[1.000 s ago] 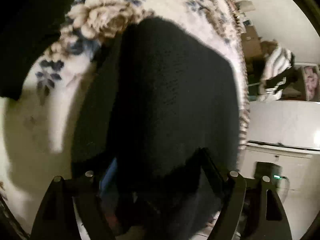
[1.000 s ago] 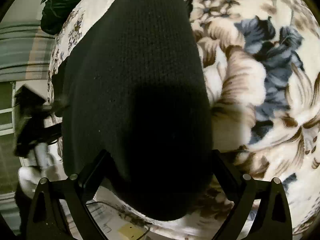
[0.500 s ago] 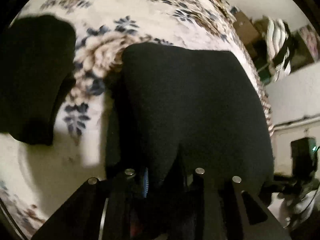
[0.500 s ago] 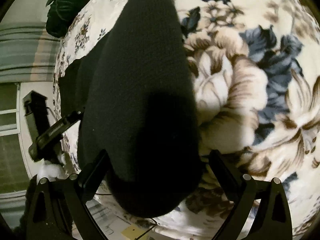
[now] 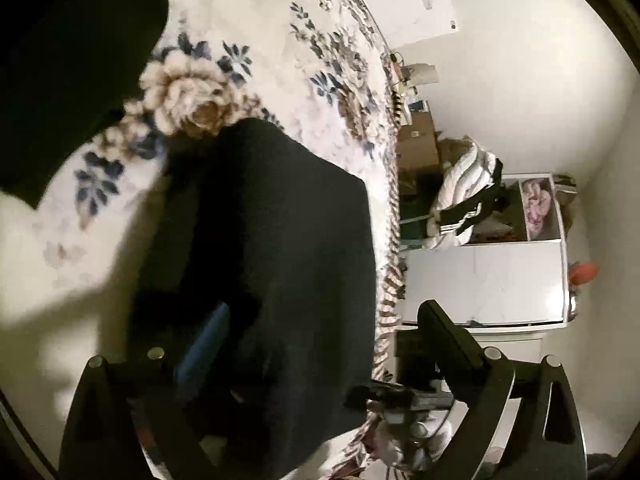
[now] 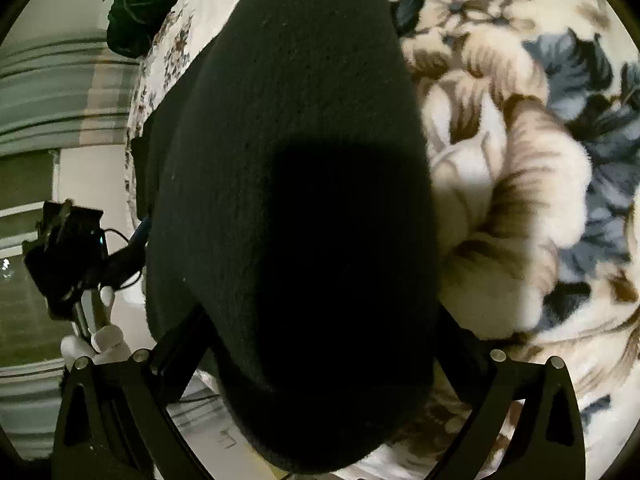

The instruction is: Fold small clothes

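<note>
Left gripper (image 5: 320, 344): jaws opening, spread wide, pads clear of cloth. The near hem of the black knit garment (image 5: 280, 240) lies between the fingers, released.

Right gripper (image 6: 316, 344): jaws spread wide either side of the black knit garment (image 6: 288, 184), whose rounded near end fills the gap. Whether the pads press on the cloth cannot be told; the contact points are hidden in shadow.

Garment, location: flat on the floral fleece blanket (image 5: 288, 40), near the bed edge, in a squared folded shape in the left wrist view. A second dark cloth (image 5: 68, 60) lies well apart at upper left. A blue strip (image 5: 204, 344) shows by the left finger; its nature is unclear.

Risks, judged:
- Near end overhangs the blanket edge in the right wrist view; once let go it could slide off.
- Thick knit may spring back and undo the fold if not pressed flat.
- A withdrawing left finger could snag the hem and drag the layer askew.

Change against earlier frames:
- Half a second ago the left jaws were nearly together on the hem; now they are wide.
- Left camera sits higher and further back; more room and white furniture (image 5: 484, 276) in sight.
- Right view barely altered; the garment looms slightly larger.
</note>
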Demonstrator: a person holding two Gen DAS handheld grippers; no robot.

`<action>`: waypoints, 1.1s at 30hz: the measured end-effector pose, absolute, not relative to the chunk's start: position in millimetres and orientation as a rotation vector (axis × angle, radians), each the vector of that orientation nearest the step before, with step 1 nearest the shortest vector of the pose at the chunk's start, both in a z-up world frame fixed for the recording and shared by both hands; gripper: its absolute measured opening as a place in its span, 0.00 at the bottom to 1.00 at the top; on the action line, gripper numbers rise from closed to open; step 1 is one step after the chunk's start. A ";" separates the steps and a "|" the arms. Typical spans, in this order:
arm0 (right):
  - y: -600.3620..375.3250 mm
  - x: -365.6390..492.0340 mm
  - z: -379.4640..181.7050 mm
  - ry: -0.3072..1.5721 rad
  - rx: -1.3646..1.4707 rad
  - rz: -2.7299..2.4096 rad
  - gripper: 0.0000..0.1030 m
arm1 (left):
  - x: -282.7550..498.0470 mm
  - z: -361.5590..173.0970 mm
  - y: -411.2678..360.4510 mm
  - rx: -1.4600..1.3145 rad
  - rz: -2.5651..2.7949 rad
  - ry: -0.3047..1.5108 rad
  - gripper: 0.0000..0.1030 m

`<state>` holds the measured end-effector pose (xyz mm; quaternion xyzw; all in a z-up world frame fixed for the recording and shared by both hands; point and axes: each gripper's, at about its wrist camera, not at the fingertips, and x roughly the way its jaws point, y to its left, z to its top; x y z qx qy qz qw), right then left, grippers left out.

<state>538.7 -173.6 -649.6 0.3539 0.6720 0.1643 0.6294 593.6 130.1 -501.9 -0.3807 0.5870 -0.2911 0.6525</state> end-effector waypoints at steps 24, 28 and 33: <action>-205.3 540.6 -667.7 1.471 0.954 0.459 1.00 | 601.4 -529.6 176.8 -0.893 -0.634 1.283 1.00; -205.4 545.1 -676.9 1.472 0.994 0.472 1.00 | 611.8 -562.0 165.0 -0.960 -0.667 1.370 1.00; -198.9 555.3 -686.6 1.491 1.012 0.507 1.00 | 616.0 -583.3 146.0 -0.866 -0.684 1.476 1.00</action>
